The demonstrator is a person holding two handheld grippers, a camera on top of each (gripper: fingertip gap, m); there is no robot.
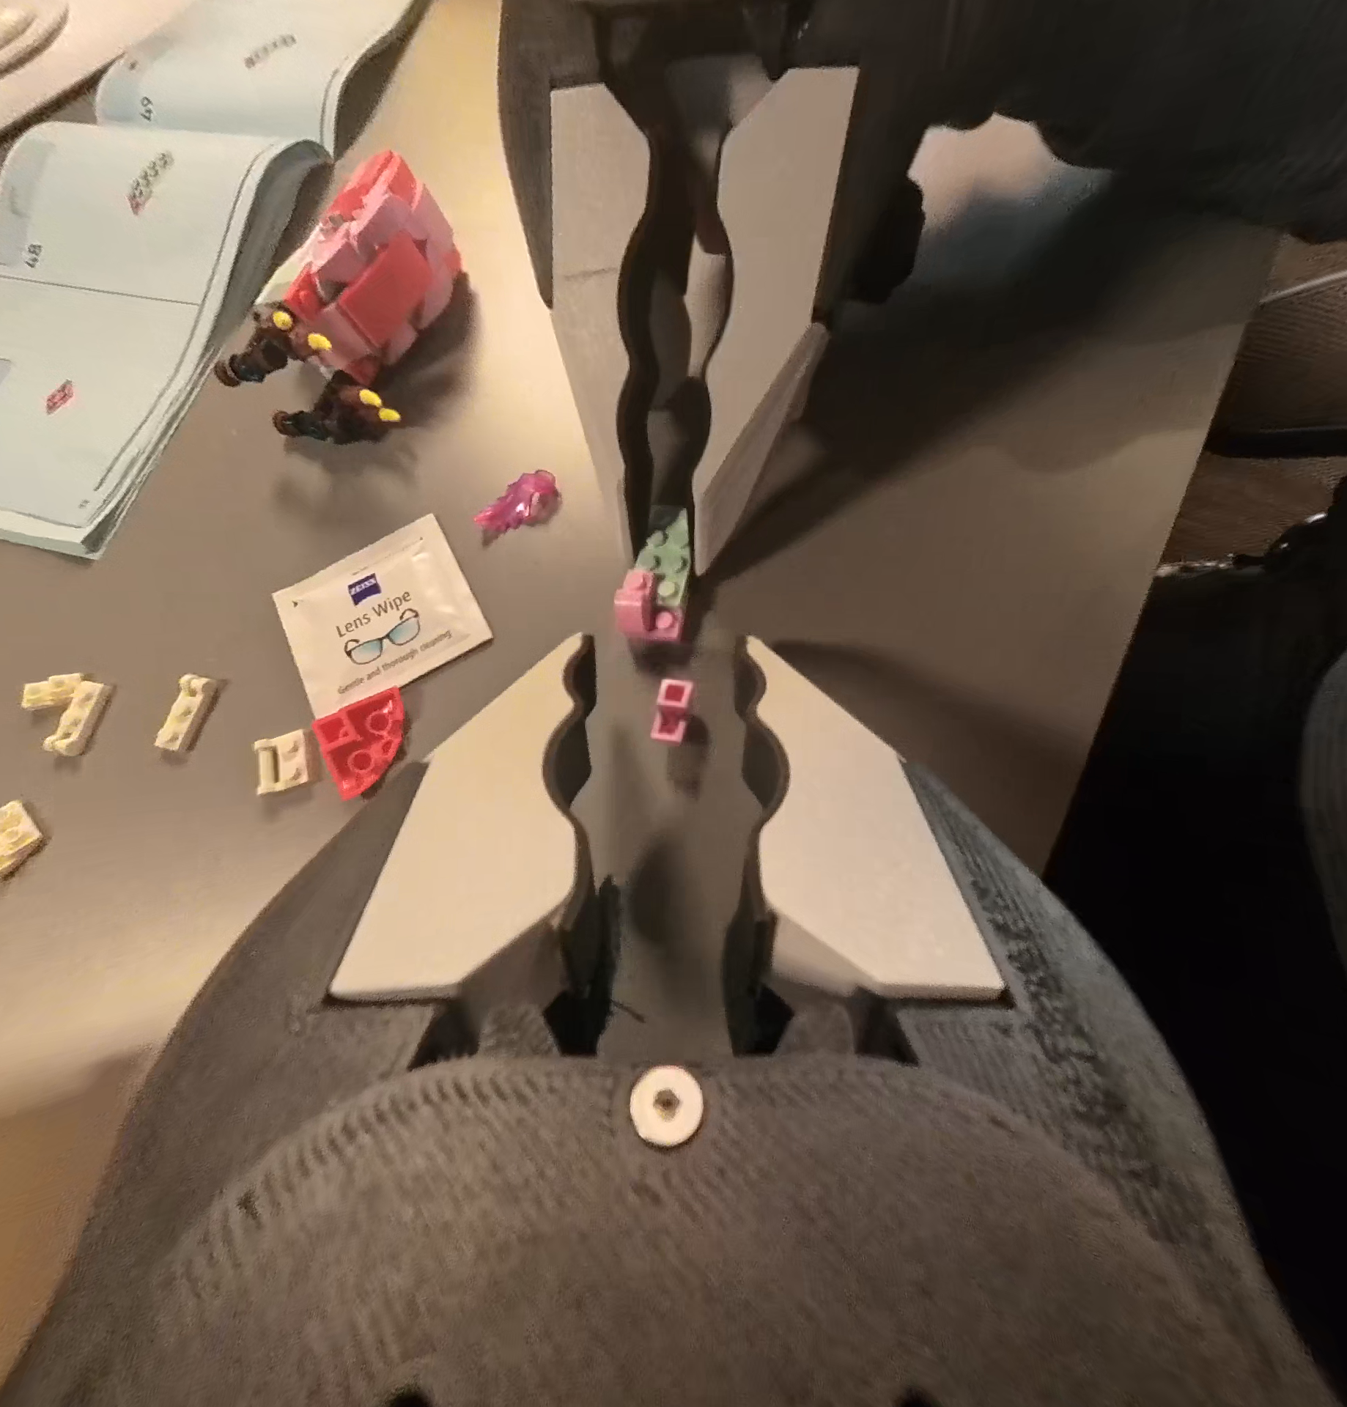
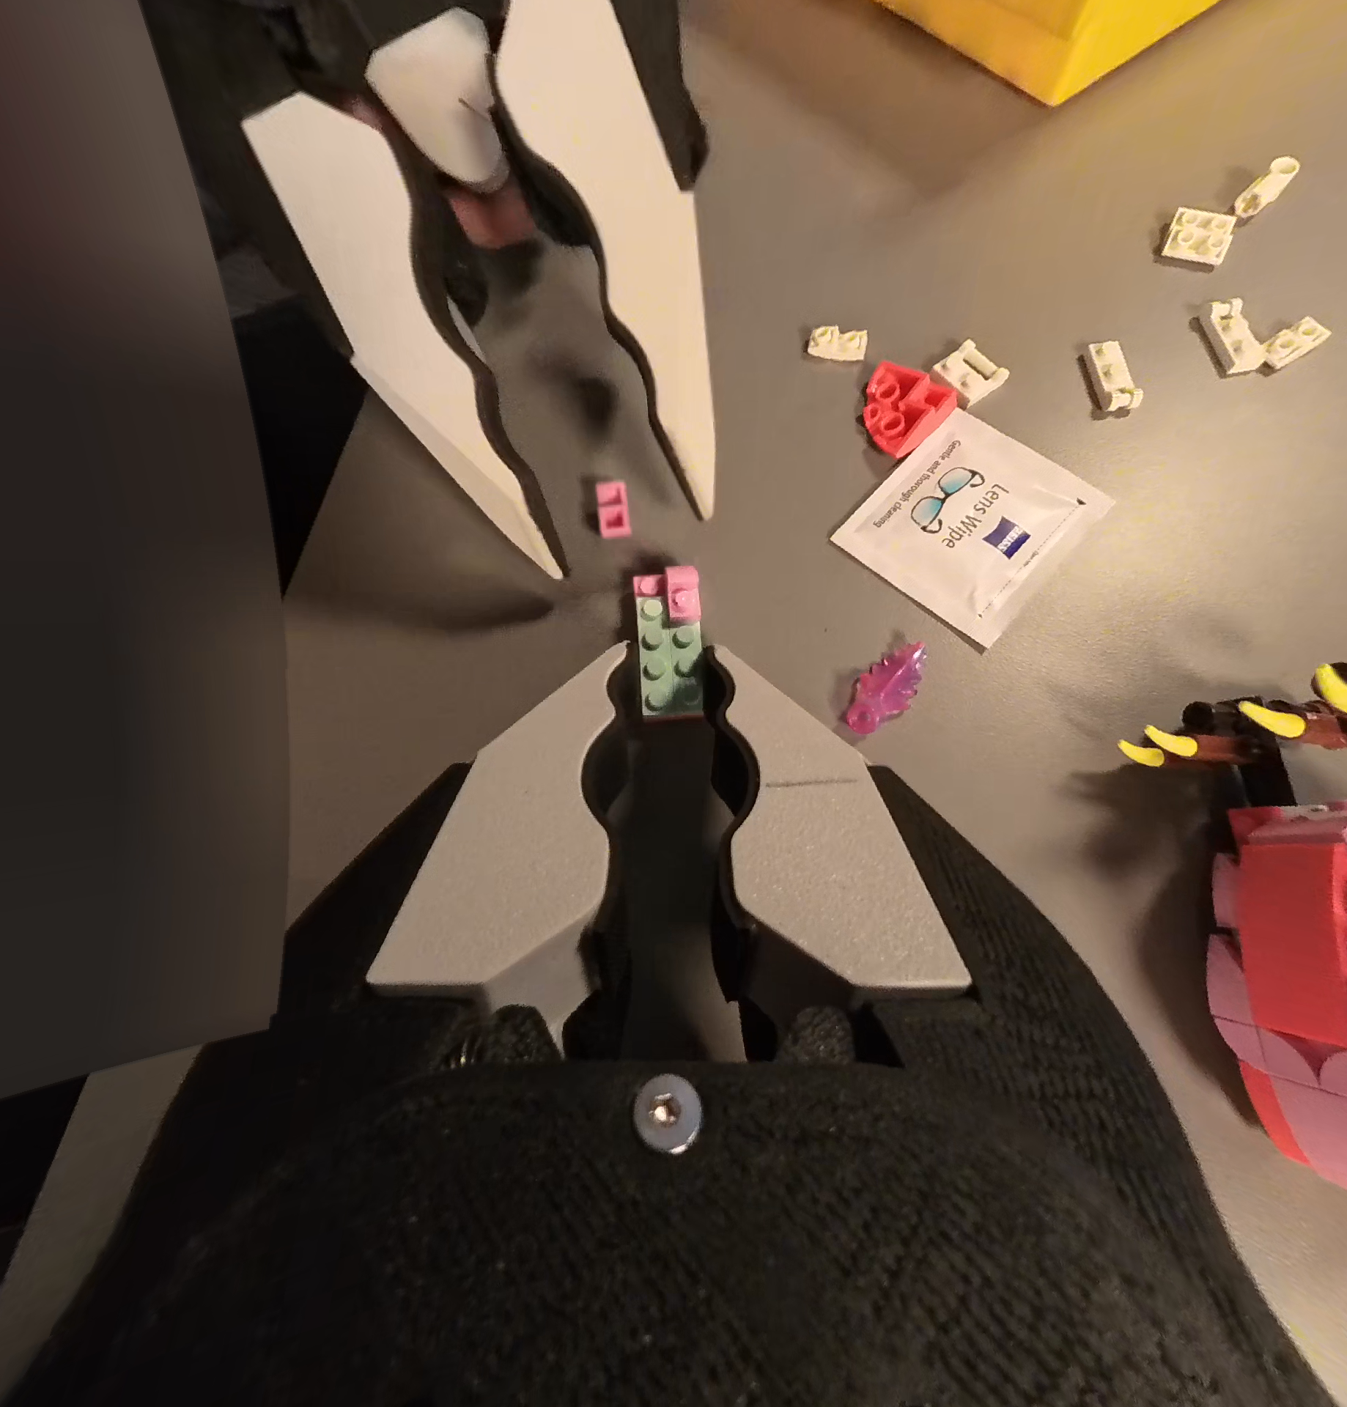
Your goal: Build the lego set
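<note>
The right hand-held gripper pinches a green studded plate capped with pink bricks, steadying it. Just beyond, the left hand-held gripper stands spread around a loose pink brick on the table.

A grey-brown table bears an open instruction booklet, a red brick model, a white wipe sachet, cream plates, a red curved piece, a translucent pink leaf and a small pink brick.
</note>
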